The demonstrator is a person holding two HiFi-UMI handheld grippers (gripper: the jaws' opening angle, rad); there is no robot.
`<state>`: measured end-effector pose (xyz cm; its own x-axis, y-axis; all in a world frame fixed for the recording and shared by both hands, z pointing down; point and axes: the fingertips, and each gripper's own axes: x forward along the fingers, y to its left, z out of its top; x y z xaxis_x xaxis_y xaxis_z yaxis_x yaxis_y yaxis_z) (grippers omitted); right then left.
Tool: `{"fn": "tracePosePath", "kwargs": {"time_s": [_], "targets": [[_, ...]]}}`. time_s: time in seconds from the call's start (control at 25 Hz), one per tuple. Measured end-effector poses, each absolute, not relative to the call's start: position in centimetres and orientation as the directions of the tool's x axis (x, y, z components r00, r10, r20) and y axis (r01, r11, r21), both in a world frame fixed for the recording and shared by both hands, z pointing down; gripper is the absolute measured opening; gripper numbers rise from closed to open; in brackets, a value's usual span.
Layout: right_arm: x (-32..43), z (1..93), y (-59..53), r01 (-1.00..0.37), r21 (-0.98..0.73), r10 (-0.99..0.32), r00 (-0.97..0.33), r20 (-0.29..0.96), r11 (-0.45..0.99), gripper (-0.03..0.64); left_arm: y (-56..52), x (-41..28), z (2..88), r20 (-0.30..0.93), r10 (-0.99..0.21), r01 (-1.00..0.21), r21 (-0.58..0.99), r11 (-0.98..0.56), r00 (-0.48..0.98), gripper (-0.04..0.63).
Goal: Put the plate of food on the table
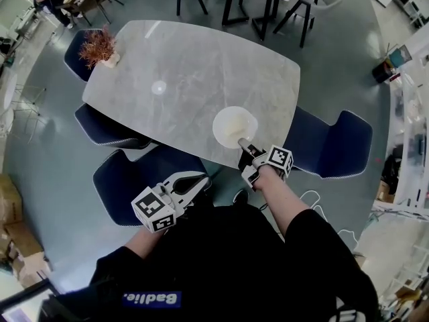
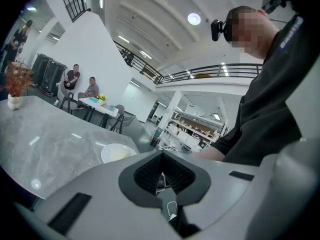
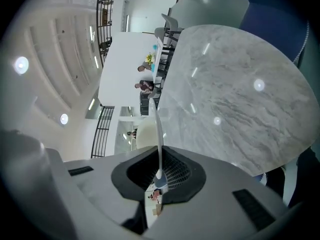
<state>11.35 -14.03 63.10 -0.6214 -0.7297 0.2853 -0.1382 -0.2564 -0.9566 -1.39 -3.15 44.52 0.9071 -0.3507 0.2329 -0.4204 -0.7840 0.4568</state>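
Observation:
A round white plate (image 1: 233, 125) with pale food lies over the near right part of the grey marble table (image 1: 188, 72), close to its front edge. My right gripper (image 1: 245, 146) is shut on the plate's near rim. In the right gripper view the rim (image 3: 159, 134) runs edge-on as a thin white line between the pads of that gripper (image 3: 159, 176). Whether the plate rests on the tabletop I cannot tell. My left gripper (image 1: 200, 180) hangs below the table edge, shut and holding nothing. From the left gripper (image 2: 162, 176) the plate (image 2: 117, 153) shows ahead on the table (image 2: 45, 139).
A small pot of reddish dried plants (image 1: 100, 47) stands at the table's far left corner. Dark blue chairs (image 1: 332, 143) (image 1: 134, 176) (image 1: 107, 126) stand around the table. Cardboard boxes (image 1: 10, 206) lie on the floor at the left. Two people (image 2: 82, 84) sit at a distant table.

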Motion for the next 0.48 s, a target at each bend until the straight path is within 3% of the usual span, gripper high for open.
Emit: {"fn": "tracePosePath", "kwargs": {"time_s": [0.48], "targets": [[8.1,70.0,-22.2,-0.183,-0.917,-0.744,-0.539,0.394,-0.354,0.020,-6.9,-7.5,45.4,0.275,-0.373,-0.461,0.448,-0.766,0.886,0.006]]}}
